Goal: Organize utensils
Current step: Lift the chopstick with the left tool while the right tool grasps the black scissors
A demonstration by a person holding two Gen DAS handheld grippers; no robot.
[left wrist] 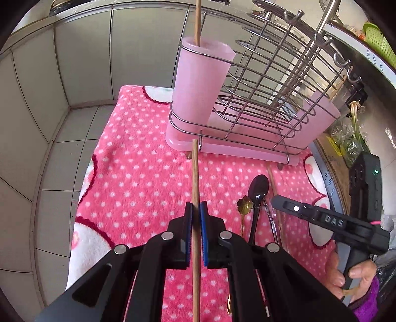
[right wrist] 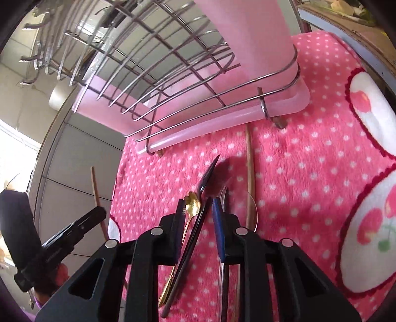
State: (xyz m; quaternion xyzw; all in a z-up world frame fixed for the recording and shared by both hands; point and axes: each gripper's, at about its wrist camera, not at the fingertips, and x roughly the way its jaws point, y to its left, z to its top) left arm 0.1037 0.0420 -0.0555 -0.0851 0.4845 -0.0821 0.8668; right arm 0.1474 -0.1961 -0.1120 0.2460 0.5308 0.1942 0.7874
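Item: left gripper (left wrist: 196, 215), lower centre of the left wrist view. Jaws closed on a wooden chopstick (left wrist: 195, 178), whose long axis runs straight up the frame along the fingers.

Item: pink utensil cup (left wrist: 201, 79), upper centre, seated in the wire rack (left wrist: 272, 81). It lies directly beyond the chopstick's far tip, in line with that axis. A second chopstick (left wrist: 197, 22) already stands upright in it.

Item: right gripper (right wrist: 198, 208), lower centre of the right wrist view. Jaws open, straddling the black spoon (right wrist: 205, 178); contact cannot be told. The spoon's handle runs back between the fingers, bowl pointing toward the rack.

Beside it on the pink dotted towel (right wrist: 309, 161): gold spoon (right wrist: 191, 205) at left; a clear utensil (right wrist: 224, 195) and a loose chopstick (right wrist: 250, 168) at right.

Judgement: the left gripper is nearer the cup; the lift-and-drop turns on keeping the stick aimed at its mouth.
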